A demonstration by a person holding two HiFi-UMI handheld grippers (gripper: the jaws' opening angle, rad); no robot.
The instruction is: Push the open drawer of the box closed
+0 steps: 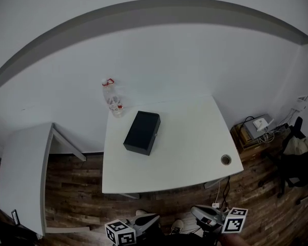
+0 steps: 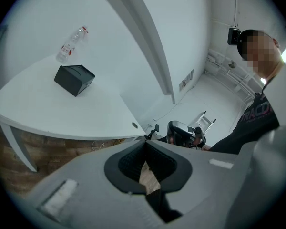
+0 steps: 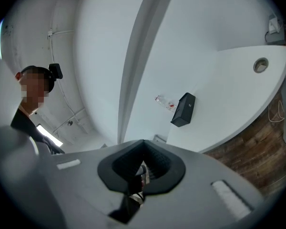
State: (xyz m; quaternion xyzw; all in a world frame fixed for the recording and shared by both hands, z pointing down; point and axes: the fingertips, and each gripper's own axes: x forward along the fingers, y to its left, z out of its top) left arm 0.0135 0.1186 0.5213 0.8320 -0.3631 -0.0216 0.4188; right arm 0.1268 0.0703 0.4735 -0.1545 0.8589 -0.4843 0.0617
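Note:
A black box (image 1: pixel 142 132) lies on the white table (image 1: pixel 195 137), toward its far left; from here no drawer shows sticking out of it. The box also appears small in the left gripper view (image 2: pixel 74 79) and in the right gripper view (image 3: pixel 183 109). My left gripper (image 1: pixel 157 219) and right gripper (image 1: pixel 193 209) hang low by my body, short of the table's near edge and far from the box. Both are shut with nothing between the jaws, the left gripper (image 2: pixel 145 141) and the right gripper (image 3: pixel 143 141) alike.
A clear plastic bottle (image 1: pixel 113 101) with a red cap lies behind the box near the wall. The table has a cable hole (image 1: pixel 226 159) at its near right corner. A second white table (image 1: pixel 20 173) stands at left. Equipment and cables (image 1: pixel 259 127) sit on the wooden floor at right.

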